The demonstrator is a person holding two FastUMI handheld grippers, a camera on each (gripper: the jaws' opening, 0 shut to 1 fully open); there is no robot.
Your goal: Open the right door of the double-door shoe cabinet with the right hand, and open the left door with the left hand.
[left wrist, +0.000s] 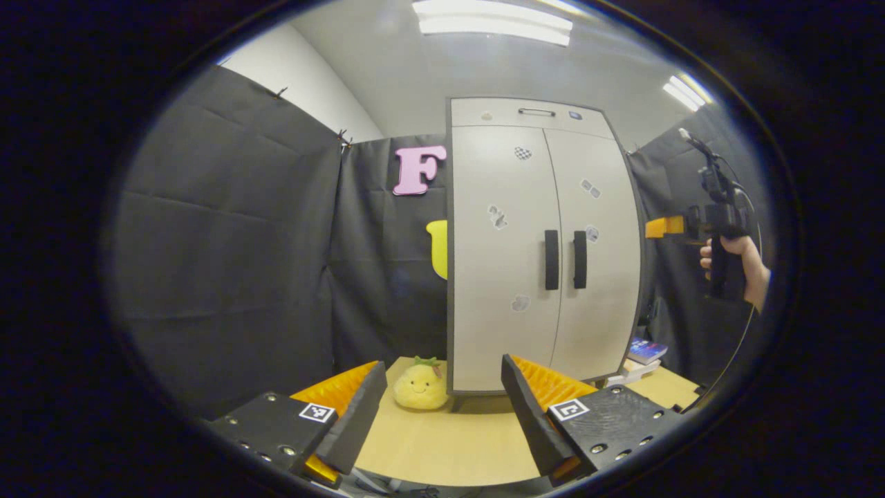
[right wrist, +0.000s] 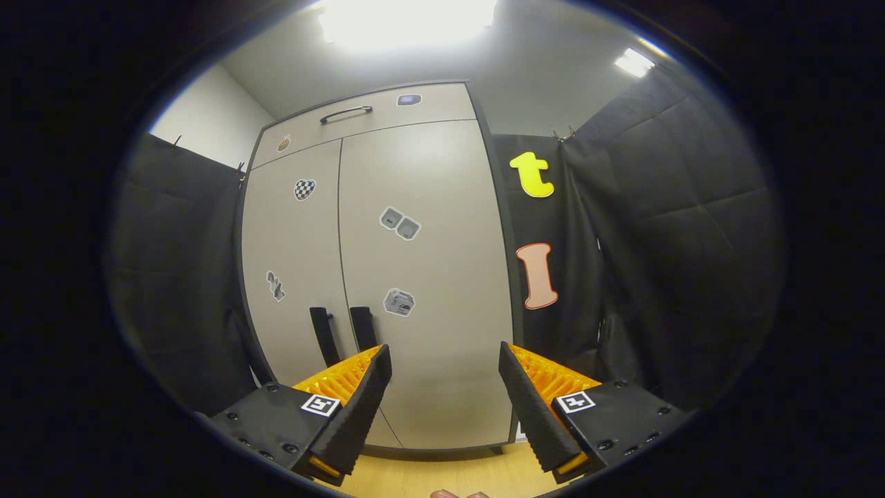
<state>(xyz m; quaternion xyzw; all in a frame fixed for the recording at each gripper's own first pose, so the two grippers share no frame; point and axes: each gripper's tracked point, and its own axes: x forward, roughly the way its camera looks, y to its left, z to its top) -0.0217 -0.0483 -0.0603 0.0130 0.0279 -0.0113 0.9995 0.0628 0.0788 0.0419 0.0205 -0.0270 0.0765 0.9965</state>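
1. At the bottom of the left gripper view, my left fingers (left wrist: 442, 408) stand wide apart with nothing between them, hanging above the wooden counter (left wrist: 442, 443).
2. Just past them on the counter sits a yellow plush toy (left wrist: 420, 386), close beside the cabinet's lower left corner.
3. Straight ahead stands the shoe cabinet (left wrist: 543, 249), upright on the counter, both doors closed.
4. Its left door (left wrist: 499, 263) and right door (left wrist: 598, 277) meet at a middle seam, with the left handle (left wrist: 551, 259) and right handle (left wrist: 580, 259) side by side, one on each side of that seam.
5. A few small stickers dot both doors, and a drawer front with a slim handle (left wrist: 536, 111) runs across the top.
6. To the right of the cabinet in the left gripper view, my other hand (left wrist: 733, 259) holds the right gripper up near the cabinet's side, apart from the doors.
7. Some books (left wrist: 646, 351) lie on the counter by the cabinet's right foot.
8. In the right gripper view, my right fingers (right wrist: 442, 404) are also spread wide and hold nothing.
9. They face the right door (right wrist: 429, 277) from close by, not touching it; the two handles (right wrist: 343, 335) lie just left of my left finger there.
10. Black cloth walls surround the booth on both sides.
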